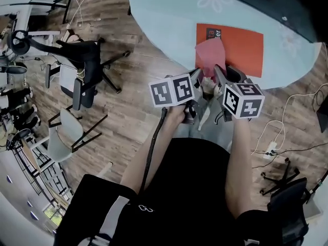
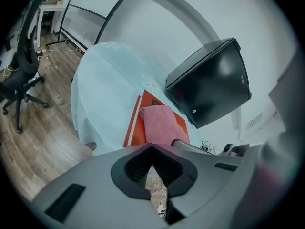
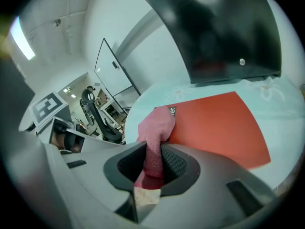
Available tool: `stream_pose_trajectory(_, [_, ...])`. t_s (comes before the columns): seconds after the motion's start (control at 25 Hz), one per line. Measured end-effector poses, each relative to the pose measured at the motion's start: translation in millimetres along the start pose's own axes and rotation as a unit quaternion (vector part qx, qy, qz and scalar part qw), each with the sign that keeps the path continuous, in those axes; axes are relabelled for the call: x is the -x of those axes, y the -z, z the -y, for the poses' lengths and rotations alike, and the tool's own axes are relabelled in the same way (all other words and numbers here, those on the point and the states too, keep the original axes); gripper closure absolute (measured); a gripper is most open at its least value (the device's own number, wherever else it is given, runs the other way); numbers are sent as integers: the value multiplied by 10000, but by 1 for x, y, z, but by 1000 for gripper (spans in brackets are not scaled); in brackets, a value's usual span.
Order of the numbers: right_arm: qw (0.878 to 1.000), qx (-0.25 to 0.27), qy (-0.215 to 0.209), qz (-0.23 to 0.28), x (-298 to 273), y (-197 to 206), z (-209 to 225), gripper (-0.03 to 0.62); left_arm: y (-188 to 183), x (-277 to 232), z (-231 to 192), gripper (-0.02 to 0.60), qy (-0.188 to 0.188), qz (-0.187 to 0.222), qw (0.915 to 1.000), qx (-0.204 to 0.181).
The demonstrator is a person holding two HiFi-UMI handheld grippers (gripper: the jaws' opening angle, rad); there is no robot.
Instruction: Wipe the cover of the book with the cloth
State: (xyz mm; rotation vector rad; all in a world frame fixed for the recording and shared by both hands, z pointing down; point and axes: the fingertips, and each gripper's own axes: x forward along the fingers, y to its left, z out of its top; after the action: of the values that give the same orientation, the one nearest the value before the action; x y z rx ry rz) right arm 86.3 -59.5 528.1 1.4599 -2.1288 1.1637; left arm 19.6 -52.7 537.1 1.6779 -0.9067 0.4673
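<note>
An orange-red book [image 1: 236,44] lies flat near the front edge of the round table [image 1: 164,19]. A pink cloth [image 1: 209,57] rests on the book's near left part and hangs off toward me. My right gripper [image 1: 220,73] is shut on the cloth's near end; in the right gripper view the pink cloth [image 3: 155,132] is pinched between the jaws of the right gripper [image 3: 153,151], with the book [image 3: 219,125] just beyond. My left gripper [image 1: 197,75] hovers beside it off the table edge. In its own view the left gripper [image 2: 152,150] is shut and empty, the cloth [image 2: 162,124] ahead.
A black monitor [image 1: 279,6] stands at the table's back right, close behind the book [image 2: 209,82]. Office chairs [image 1: 77,68] stand on the wood floor to the left. Cables and a power strip [image 1: 270,147] lie on the floor at right.
</note>
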Motion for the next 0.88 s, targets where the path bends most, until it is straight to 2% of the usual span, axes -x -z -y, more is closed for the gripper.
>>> stream_pose_trajectory(0.6, [9988,-403,219,147,40,8,68,514,24,-40,51,568,-36,-281,9992,-275])
stream_pose_trajectory(0.88, [9979,-431,440,185,68,9,107,514,33,-65,90,568,169,-335,9985,-400])
